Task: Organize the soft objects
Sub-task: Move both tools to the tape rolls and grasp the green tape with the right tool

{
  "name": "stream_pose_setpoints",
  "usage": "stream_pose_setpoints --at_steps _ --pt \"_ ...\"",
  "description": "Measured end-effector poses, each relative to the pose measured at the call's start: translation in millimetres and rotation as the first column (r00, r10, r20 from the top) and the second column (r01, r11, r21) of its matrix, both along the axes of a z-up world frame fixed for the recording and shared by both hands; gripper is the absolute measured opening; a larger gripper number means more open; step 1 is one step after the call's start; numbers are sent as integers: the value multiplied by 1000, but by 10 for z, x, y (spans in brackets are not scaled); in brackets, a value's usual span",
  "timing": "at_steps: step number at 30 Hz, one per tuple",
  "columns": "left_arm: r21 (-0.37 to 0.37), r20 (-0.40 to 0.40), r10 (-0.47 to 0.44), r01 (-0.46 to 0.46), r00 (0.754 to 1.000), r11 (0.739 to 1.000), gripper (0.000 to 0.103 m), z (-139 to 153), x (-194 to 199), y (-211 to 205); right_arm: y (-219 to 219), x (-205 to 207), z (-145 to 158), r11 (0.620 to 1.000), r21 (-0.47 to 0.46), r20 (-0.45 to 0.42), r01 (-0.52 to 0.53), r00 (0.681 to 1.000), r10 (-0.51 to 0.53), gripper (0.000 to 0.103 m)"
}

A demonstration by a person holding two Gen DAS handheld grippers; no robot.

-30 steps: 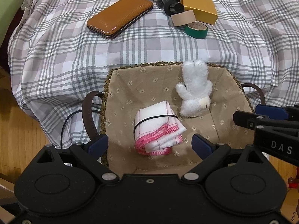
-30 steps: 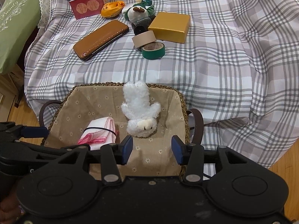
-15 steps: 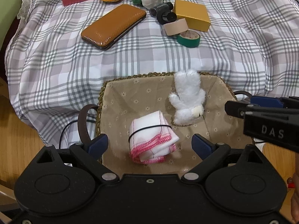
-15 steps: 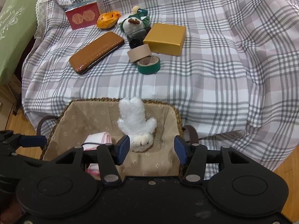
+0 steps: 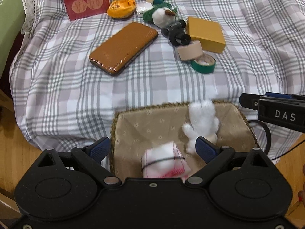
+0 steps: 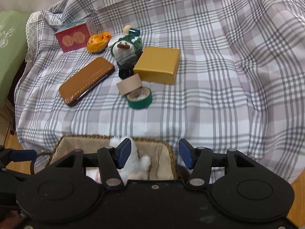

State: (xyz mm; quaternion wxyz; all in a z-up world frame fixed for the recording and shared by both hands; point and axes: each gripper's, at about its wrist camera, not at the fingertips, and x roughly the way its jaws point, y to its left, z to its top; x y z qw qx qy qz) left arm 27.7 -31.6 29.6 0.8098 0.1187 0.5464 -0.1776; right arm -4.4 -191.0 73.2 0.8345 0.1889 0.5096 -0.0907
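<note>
A woven basket (image 5: 152, 106) with a beige flowered lining sits below the bed's edge. In it lie a white plush toy (image 5: 202, 118) and a rolled white cloth (image 5: 164, 160) with pink trim and a black band. My left gripper (image 5: 152, 148) hovers above the basket, open wide and holding nothing. My right gripper (image 6: 154, 152) hangs over the basket's far rim (image 6: 95, 136), its jaws opening and nothing between them; the white plush toy (image 6: 137, 162) lies beneath. On the bed rest a green-and-white plush (image 6: 124, 45) and an orange soft pouch (image 6: 98, 41).
The plaid bedspread (image 6: 219, 76) also carries a brown case (image 6: 86, 81), a yellow box (image 6: 158, 64), a beige tape roll (image 6: 129, 84), a green tape roll (image 6: 140, 99), a black cylinder item (image 5: 176, 32) and a red box (image 6: 73, 37). A green cushion (image 6: 9, 57) stands left.
Both cameras have drawn back from the basket, which has slid low in each view, and more of the bed shows. The right jaws have spread wider. The plush and cloth stayed put.
</note>
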Motion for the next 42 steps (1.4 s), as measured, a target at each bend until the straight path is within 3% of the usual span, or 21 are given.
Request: stream_pose_setpoints --at_steps 8,26,32,35,37,42 --pt "4 -2 30 -30 1000 1000 93 -49 296 -26 -48 308 -109 1000 -3 17 -13 1000 13 54" --pt "5 -49 111 -111 993 994 93 -234 882 60 136 991 -583 988 -10 -4 -153 988 153 55" --pt "1 -54 126 -126 991 992 93 -248 969 70 151 1121 -641 988 -26 16 -153 988 154 55" --pt "0 -50 126 -126 991 992 93 -238 984 53 143 1154 -665 988 -41 22 -152 988 153 53" --pt "2 -46 121 -121 992 993 93 -226 989 30 145 1158 -671 986 -59 24 -158 987 159 46" --pt "2 -33 93 -93 995 996 93 -204 976 -73 125 1088 -652 980 -100 32 -173 984 177 45"
